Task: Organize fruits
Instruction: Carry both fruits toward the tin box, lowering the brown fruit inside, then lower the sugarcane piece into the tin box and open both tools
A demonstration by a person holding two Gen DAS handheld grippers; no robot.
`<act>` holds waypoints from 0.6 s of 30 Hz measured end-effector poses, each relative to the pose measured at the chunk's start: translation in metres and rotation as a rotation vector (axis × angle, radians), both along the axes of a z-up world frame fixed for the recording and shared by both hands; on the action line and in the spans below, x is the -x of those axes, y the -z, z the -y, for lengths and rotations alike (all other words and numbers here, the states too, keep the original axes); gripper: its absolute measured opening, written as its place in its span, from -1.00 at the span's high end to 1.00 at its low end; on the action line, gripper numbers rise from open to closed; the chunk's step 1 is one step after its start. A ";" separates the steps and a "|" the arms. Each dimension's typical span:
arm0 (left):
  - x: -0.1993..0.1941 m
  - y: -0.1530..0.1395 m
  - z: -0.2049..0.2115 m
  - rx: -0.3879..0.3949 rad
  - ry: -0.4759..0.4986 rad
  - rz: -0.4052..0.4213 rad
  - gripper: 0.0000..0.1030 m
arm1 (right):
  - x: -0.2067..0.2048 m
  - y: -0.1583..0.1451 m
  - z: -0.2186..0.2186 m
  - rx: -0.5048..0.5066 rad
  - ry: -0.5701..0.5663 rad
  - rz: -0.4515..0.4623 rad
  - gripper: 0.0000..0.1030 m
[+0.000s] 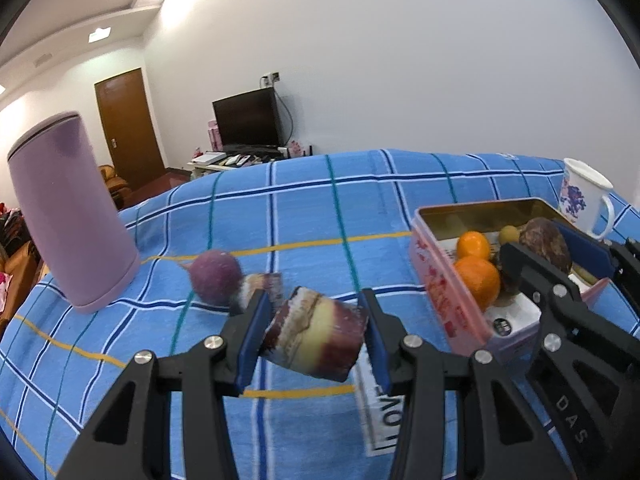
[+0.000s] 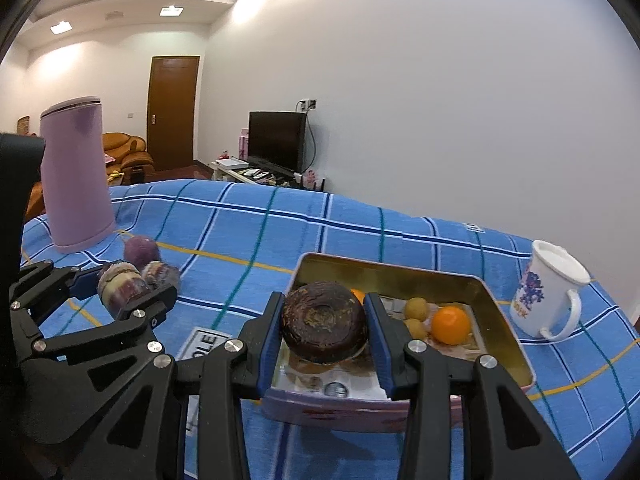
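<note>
Left gripper [image 1: 314,340] is gripping a cane piece [image 1: 316,334]. Right gripper [image 2: 324,326] is holding a dark fruit [image 2: 324,328], seemingly over the tin [image 2: 502,320]. Next: releasing into it

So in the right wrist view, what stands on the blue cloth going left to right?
Purple canister → round purple fruit → tin box → white mug.
</note>
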State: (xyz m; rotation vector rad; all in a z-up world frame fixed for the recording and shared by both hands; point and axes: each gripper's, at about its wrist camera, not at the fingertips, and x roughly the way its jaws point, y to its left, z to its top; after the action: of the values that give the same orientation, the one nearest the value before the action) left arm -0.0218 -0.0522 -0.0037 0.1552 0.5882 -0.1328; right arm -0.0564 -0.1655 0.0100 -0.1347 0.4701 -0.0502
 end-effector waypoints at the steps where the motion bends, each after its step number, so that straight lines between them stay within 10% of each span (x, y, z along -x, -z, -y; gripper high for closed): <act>1: 0.000 0.000 0.003 0.001 0.005 0.002 0.08 | 0.000 0.000 0.002 0.001 0.004 0.000 0.18; 18: -0.002 -0.002 0.053 0.006 0.082 0.016 0.08 | -0.004 -0.001 0.044 0.006 0.087 0.001 0.18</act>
State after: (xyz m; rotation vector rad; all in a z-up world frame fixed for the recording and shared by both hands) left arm -0.0197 -0.1056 -0.0013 0.1744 0.5655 -0.2121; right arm -0.0525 -0.2095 0.0112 -0.1204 0.4747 -0.1371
